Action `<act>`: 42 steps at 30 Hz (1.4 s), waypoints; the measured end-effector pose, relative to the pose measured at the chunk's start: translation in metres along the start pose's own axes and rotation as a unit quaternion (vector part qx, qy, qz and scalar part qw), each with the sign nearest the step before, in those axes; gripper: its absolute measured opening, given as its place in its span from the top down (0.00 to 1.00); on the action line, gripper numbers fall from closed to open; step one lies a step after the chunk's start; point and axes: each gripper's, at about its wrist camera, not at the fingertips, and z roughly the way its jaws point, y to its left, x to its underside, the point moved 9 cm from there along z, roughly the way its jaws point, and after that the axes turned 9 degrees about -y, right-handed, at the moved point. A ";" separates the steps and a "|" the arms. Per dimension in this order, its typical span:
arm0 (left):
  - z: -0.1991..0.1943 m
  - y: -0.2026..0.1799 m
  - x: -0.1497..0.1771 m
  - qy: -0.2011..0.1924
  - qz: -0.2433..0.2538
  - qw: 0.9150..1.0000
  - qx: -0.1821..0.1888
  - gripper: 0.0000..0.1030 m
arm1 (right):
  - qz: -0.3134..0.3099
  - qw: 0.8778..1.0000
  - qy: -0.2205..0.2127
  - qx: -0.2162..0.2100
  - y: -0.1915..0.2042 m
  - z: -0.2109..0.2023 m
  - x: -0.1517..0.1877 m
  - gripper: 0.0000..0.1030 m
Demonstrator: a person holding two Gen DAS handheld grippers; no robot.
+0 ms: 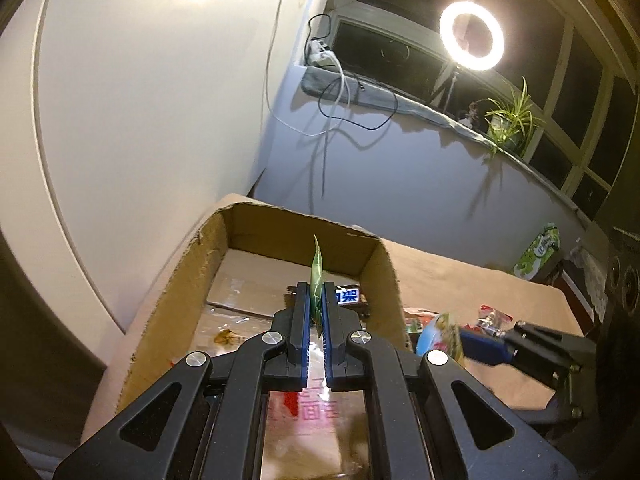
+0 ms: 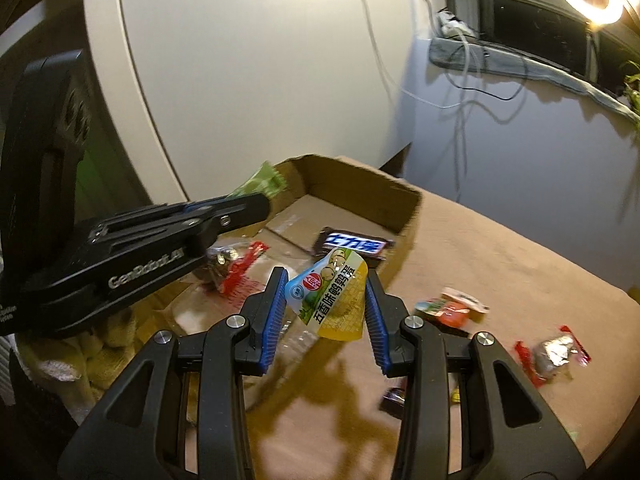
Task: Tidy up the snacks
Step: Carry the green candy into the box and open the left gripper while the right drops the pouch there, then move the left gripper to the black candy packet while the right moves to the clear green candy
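My left gripper (image 1: pixel 316 300) pinches a green packet (image 1: pixel 316 276) above the cardboard box (image 1: pixel 180 280); my right gripper (image 2: pixel 326 280) clasps a yellow egg pouch (image 2: pixel 334 296).

1. Left tool (image 1: pixel 317 300): jaws closed, blue pads clamped flat on a thin green packet (image 1: pixel 316 270) that stands edge-up between them. Tool points forward and downward.
2. Right tool (image 2: pixel 326 300): jaws partly apart, pads pressing both sides of a yellow-and-blue snack pouch (image 2: pixel 332 296). Tool points forward and downward.
3. Both tools are raised, side by side, left tool ahead-left of the right.
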 end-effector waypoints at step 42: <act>-0.014 -0.071 0.021 0.007 0.052 0.997 0.065 0.66 | 0.038 0.995 0.000 0.089 -0.108 -0.080 0.030 0.34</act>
